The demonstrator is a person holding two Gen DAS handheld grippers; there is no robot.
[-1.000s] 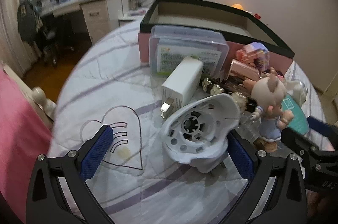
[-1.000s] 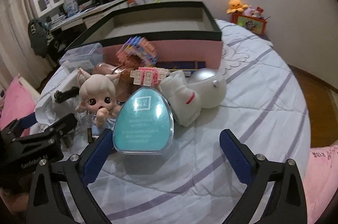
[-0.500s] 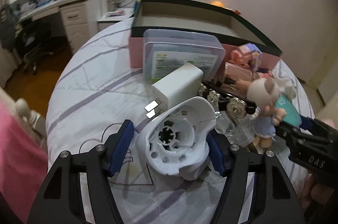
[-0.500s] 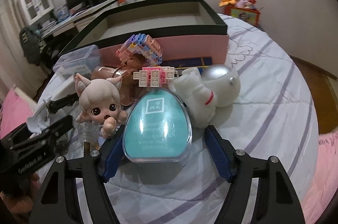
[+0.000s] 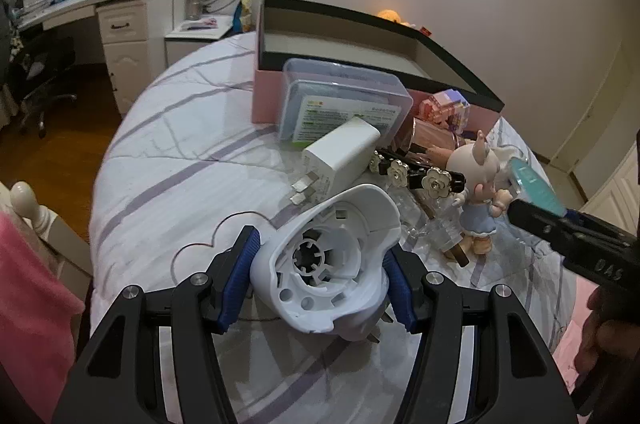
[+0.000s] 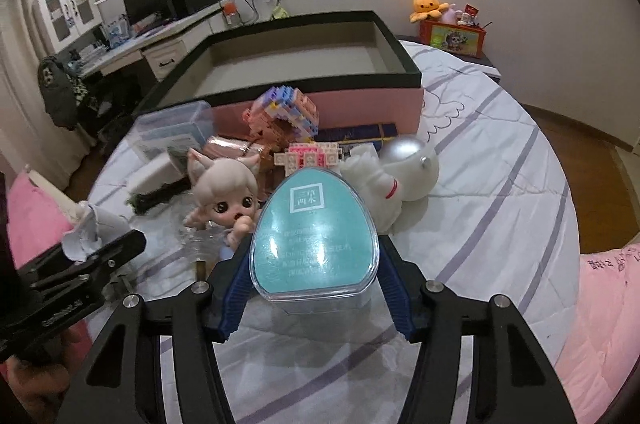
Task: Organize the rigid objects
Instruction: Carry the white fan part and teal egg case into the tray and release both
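**Both grippers clamped on items at the near side of the bed**

The left gripper [image 5: 320, 278] reaches forward low over the bedspread [image 5: 180, 159], level with the mattress, its two blue-padded fingers [image 5: 236, 280] pressed against either side of a white plastic housing [image 5: 326, 264]. The jaws are closed in on it; the housing's open, round, ribbed face points back toward the camera. Whether it rests on the bedspread or is lifted cannot be told.

The right gripper [image 6: 316, 288] points the same way, toward the far side of the bed. Its jaws are drawn in against the lower sides of a teal egg-shaped case [image 6: 314, 236] with a clear rim, which stands tilted with its printed face toward the camera. In the left wrist view this gripper enters from the right edge with the teal case at its tip.

Just beyond the housing lie a white charger [image 5: 342, 153] with its prongs toward the near edge, a black hair clip with flowers [image 5: 416, 171] and a small doll [image 5: 480, 183] standing upright. Behind them a clear plastic box [image 5: 344, 103] leans against the pink box with a black rim [image 5: 360, 35], which sits open at the far side of the bed. A building-block model [image 6: 286, 111] and a white-and-silver toy [image 6: 394, 175] are beside the teal case.
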